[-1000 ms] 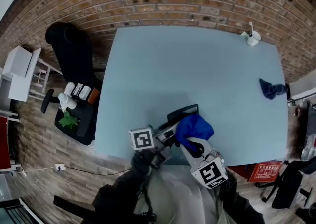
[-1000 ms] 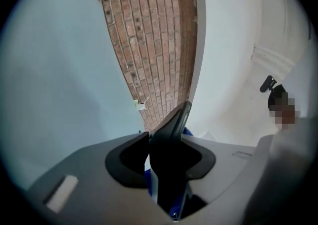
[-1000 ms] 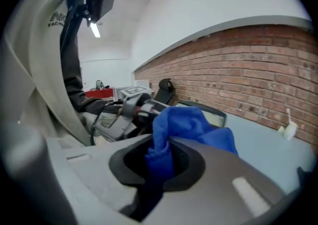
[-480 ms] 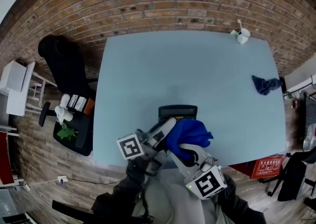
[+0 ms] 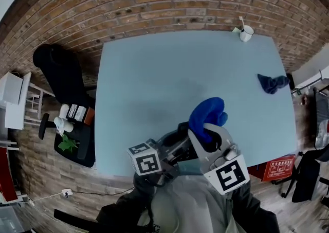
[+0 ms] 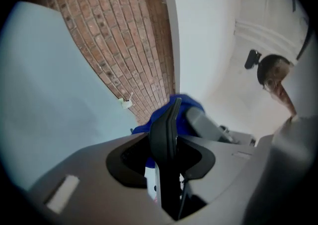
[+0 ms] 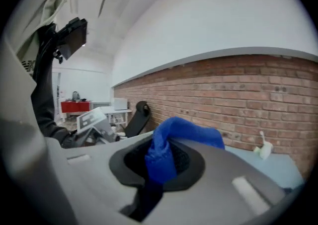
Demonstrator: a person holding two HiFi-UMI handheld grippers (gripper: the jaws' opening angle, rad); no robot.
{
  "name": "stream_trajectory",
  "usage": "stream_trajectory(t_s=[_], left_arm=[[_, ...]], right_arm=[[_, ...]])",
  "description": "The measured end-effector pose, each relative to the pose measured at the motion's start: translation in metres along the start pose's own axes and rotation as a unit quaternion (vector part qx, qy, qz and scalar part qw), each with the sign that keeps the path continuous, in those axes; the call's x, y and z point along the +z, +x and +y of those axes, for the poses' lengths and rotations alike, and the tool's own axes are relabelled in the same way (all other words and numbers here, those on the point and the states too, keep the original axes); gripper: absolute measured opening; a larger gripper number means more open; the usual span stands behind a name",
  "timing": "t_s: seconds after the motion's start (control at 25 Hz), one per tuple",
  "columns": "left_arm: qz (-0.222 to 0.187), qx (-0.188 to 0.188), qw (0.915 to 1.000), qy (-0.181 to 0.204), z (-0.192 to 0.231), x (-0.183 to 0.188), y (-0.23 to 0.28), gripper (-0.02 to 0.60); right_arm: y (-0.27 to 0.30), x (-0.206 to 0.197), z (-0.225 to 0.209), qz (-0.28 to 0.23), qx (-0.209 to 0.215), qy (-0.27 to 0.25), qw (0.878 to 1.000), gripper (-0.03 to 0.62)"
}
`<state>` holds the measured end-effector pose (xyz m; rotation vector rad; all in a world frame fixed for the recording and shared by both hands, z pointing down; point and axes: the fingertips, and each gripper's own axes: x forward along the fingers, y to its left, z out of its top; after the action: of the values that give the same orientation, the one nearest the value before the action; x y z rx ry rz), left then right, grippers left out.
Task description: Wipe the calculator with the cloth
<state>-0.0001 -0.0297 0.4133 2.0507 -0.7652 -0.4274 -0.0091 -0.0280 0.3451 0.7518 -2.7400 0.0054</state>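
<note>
My left gripper (image 5: 175, 144) is shut on the black calculator (image 6: 165, 129), which stands edge-on between its jaws, raised above the light blue table (image 5: 154, 72). In the head view only a dark sliver of the calculator (image 5: 180, 128) shows beside the grippers. To its right, my right gripper (image 5: 206, 130) is shut on a bright blue cloth (image 5: 206, 115), bunched up and arching over the jaws. The right gripper view shows this cloth (image 7: 164, 149) pinched between the pads. In the left gripper view the cloth (image 6: 190, 106) sits just behind the calculator's top edge; I cannot tell whether they touch.
A white cup (image 5: 246, 33) stands at the table's far right corner. A dark blue rag (image 5: 271, 83) lies at the right edge. A black chair (image 5: 56, 70) and a small cart (image 5: 72, 124) with bottles stand left of the table. Brick wall runs behind.
Both grippers have risen. The calculator, flat on the table before, is now lifted off it and held on edge. The blue cloth has come up with the right gripper.
</note>
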Motion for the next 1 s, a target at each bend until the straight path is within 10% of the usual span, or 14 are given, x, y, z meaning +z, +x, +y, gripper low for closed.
stream_trajectory(t_s=[0.2,0.44,0.8,1.0], left_arm=[[0.009,0.001,1.0000,-0.003,-0.002,-0.011,0.006,0.129],[-0.034,-0.004,0.9992,-0.019,-0.002,0.011,-0.010,0.130],[-0.064,-0.005,0.9967,-0.049,0.000,0.013,-0.004,0.130],[-0.109,-0.017,0.9909,-0.077,0.003,0.024,-0.015,0.130]], right_arm=[[0.017,0.011,0.026,-0.008,0.052,-0.097,0.994,0.035],[-0.027,-0.020,-0.064,0.006,-0.089,0.048,0.995,0.035],[-0.036,0.021,0.079,-0.008,0.155,-0.042,0.987,0.035],[-0.049,0.016,0.086,-0.029,0.133,-0.119,0.983,0.162]])
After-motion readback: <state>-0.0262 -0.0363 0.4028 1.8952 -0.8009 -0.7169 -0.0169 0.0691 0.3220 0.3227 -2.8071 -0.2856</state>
